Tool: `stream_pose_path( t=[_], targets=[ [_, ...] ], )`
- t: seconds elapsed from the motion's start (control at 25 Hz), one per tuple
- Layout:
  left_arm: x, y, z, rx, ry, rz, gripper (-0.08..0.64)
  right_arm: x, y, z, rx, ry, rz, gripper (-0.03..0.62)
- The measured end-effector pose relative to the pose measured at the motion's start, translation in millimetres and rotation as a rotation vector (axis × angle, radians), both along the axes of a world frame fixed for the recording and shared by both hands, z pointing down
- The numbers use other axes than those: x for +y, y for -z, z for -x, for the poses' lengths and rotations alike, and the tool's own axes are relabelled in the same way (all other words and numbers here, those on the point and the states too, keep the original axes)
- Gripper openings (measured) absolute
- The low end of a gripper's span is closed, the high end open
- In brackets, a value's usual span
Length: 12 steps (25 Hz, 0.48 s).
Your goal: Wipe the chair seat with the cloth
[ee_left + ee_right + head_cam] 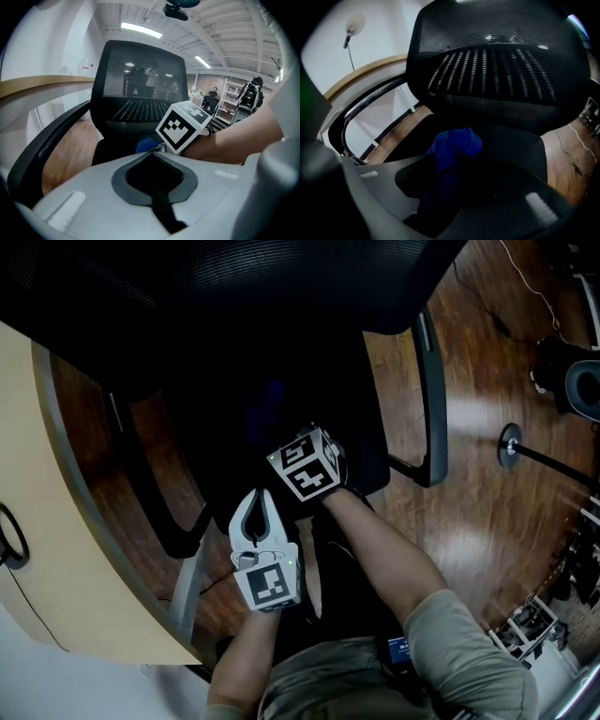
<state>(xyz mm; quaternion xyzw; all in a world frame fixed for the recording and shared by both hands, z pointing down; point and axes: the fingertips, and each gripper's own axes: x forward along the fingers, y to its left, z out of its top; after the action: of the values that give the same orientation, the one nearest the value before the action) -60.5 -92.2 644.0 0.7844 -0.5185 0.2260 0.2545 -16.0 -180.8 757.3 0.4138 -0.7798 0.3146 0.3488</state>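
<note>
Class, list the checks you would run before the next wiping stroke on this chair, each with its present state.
1. Cloth gripped by right gripper: ok.
2. Cloth touching chair seat: cannot tell.
3. Left gripper shut and empty: ok.
4. Left gripper out of the cloth's way: ok, it sits nearer the person.
5. Armrest apart from right gripper: ok.

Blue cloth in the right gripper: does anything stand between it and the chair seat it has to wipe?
Nothing visible does. The right gripper is shut on the blue cloth, directly over the black chair seat. The left gripper, shut and empty, sits nearer the person, not in between.
</note>
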Motion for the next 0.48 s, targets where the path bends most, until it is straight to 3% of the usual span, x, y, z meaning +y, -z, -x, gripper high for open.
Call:
stream_pose_path(
  t=[0.24, 0.48],
  targets=[
    [-11, 14, -56, 0.002, -0.107, -0.033, 0.005, -9, 13, -101, 0.047, -0.205, -0.017, 0.124],
    [-21, 13, -94, -0.014, -0.133, -0.054, 0.005, 1, 7, -183, 0.078, -0.393, 0.005, 0.124]
  ],
)
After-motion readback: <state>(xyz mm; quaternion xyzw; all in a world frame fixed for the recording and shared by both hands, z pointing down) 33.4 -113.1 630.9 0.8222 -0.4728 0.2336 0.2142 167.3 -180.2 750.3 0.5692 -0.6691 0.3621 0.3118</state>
